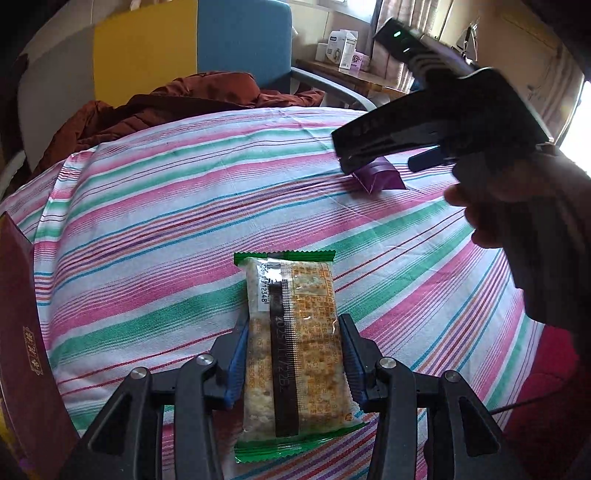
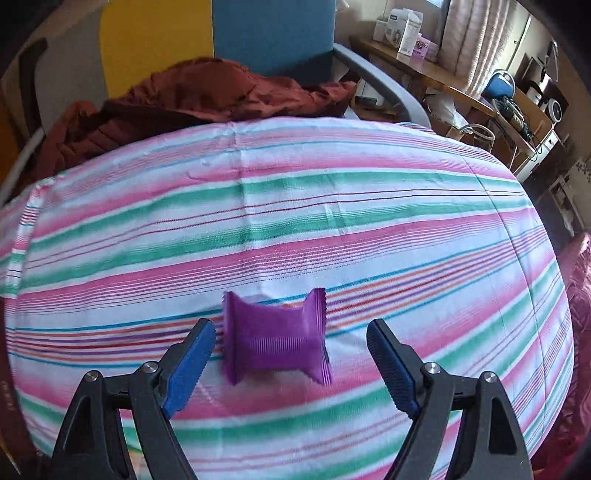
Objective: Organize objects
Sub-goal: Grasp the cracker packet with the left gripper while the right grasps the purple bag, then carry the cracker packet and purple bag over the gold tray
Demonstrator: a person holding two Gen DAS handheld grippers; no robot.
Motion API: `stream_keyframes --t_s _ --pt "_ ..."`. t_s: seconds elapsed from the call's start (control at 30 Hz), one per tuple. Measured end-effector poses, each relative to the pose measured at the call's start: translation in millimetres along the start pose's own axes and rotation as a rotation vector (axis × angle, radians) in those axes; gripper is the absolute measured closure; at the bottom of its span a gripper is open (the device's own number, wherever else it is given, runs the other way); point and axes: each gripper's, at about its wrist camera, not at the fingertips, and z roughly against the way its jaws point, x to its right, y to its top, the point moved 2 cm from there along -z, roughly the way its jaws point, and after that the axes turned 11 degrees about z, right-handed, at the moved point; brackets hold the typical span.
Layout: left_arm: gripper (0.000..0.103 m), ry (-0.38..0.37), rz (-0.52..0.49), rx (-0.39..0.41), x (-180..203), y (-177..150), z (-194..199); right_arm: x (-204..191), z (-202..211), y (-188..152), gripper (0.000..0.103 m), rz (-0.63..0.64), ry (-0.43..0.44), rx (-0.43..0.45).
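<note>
A clear cracker packet with green ends (image 1: 291, 350) lies lengthwise on the striped cloth (image 1: 166, 221), and my left gripper (image 1: 292, 325) is shut on its long sides, blue pads pressed against it. Further right and back, a small purple packet (image 1: 380, 177) rests on the cloth, with my right gripper (image 1: 347, 162) held by a hand (image 1: 517, 206) above it. In the right wrist view the purple packet (image 2: 277, 339) lies flat between and just ahead of the right gripper (image 2: 290, 326), whose blue pads (image 2: 192, 362) stand wide open, not touching it.
A dark red box (image 1: 22, 350) stands at the left edge of the cloth. A rust-brown jacket (image 2: 192, 99) is heaped at the back, with a blue chair (image 2: 273, 33) behind it. A wooden shelf with cartons (image 2: 406, 48) is at the back right.
</note>
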Motion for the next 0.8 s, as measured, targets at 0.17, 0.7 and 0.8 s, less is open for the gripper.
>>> stream_keyframes --t_s 0.17,0.7,0.8 --pt "0.057 -0.009 -0.011 0.008 -0.1 -1.4 0.7 0.5 -1.5 -5.5 0.055 0.005 0.052 0.013" --pt "0.056 0.022 -0.032 0.057 2.7 -7.2 2.5 -23.4 13.9 -51.3 0.056 0.039 0.167 -0.008" --pt "0.056 0.030 -0.038 0.063 4.3 -7.8 2.4 -24.4 13.1 -52.4 0.056 0.044 0.164 -0.015"
